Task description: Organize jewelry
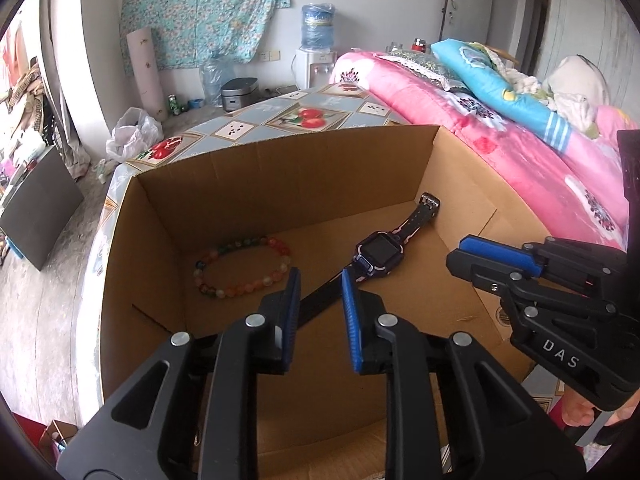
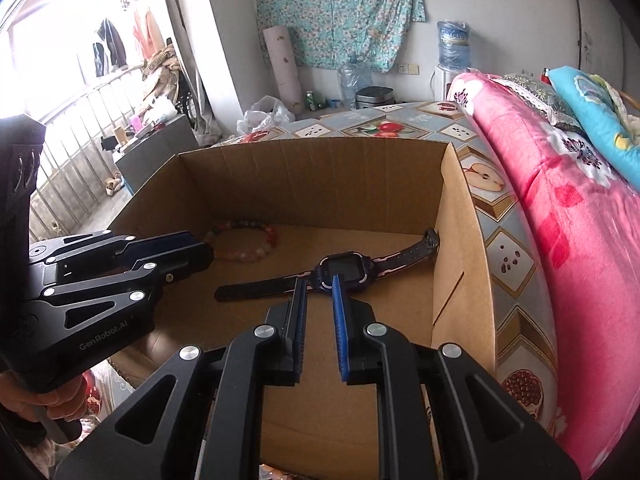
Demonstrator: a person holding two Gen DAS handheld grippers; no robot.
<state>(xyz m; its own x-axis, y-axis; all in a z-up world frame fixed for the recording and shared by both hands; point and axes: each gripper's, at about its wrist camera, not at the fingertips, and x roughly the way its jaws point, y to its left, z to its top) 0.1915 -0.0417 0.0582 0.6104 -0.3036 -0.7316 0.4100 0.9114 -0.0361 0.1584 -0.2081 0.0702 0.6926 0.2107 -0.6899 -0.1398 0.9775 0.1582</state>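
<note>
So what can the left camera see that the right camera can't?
Only the left wrist view shows the right gripper from the side and the white pillow on the bed. Only the right wrist view shows the left gripper from the side, the railing and the hanging clothes. Both show the box, the bead bracelet, the watch and the water cooler.

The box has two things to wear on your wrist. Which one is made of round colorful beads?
The bead bracelet, a closed ring lying left of the watch, which stretches out flat with dark straps.
</note>
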